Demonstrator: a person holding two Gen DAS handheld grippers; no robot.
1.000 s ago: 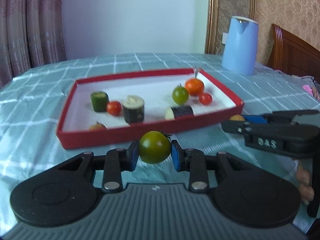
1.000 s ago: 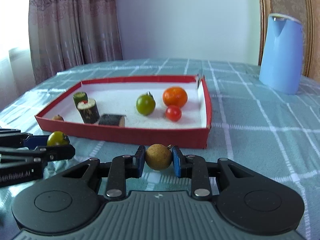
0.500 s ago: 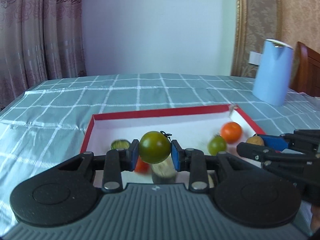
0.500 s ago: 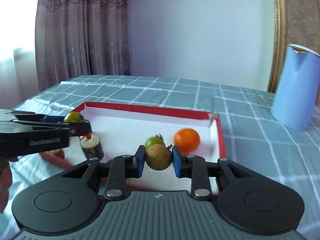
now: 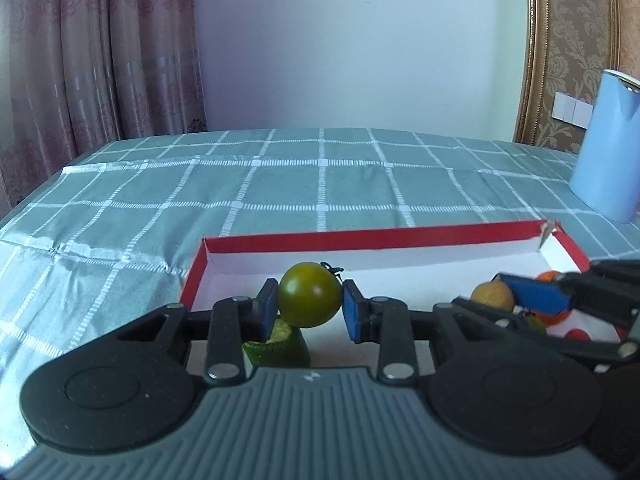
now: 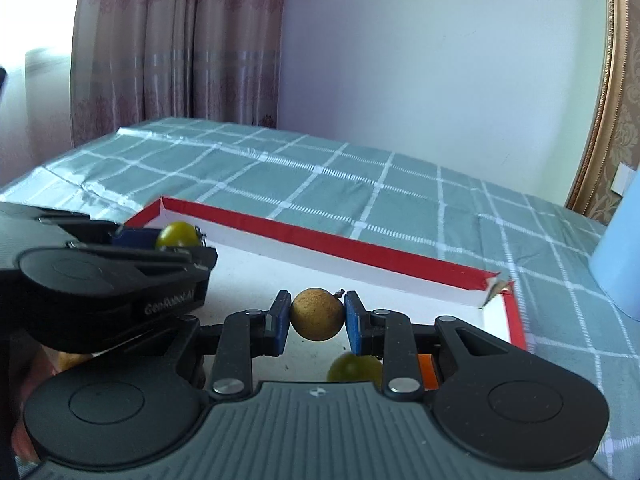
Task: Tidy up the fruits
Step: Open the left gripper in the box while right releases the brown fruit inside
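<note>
Left wrist view first: your left gripper (image 5: 310,307) is clamped on the green tomato (image 5: 310,300), and a second ago that tomato was hanging over the tablecloth (image 5: 320,176) short of the red tray (image 5: 360,236). Now you are carrying it above the tray's white floor, just inside the tray's left wall, with a cut cucumber piece (image 5: 280,342) sitting under the fingers. That means the carry is nearly finished, and lowering and letting go look like the next steps.

Over on the right wrist view, your right gripper (image 6: 313,318) is pinching the brown longan (image 6: 317,314) and has crossed the tray's near rim too; it is hovering over the tray's middle, with another green tomato (image 6: 354,368) and an orange fruit (image 6: 426,370) on the tray floor below it. Both fruits are arriving together, so you are about to add two at once.

As for pointing: the green tomato is close to round, so no real long axis, but its dark stem (image 5: 334,268) is sticking up and to the right of the fruit, toward the tray's far wall. The longan is round as well, with its little stem stub at upper right against the right pad.

Beyond the tray's right corner, the blue kettle (image 5: 606,148) is standing well apart from your path.
</note>
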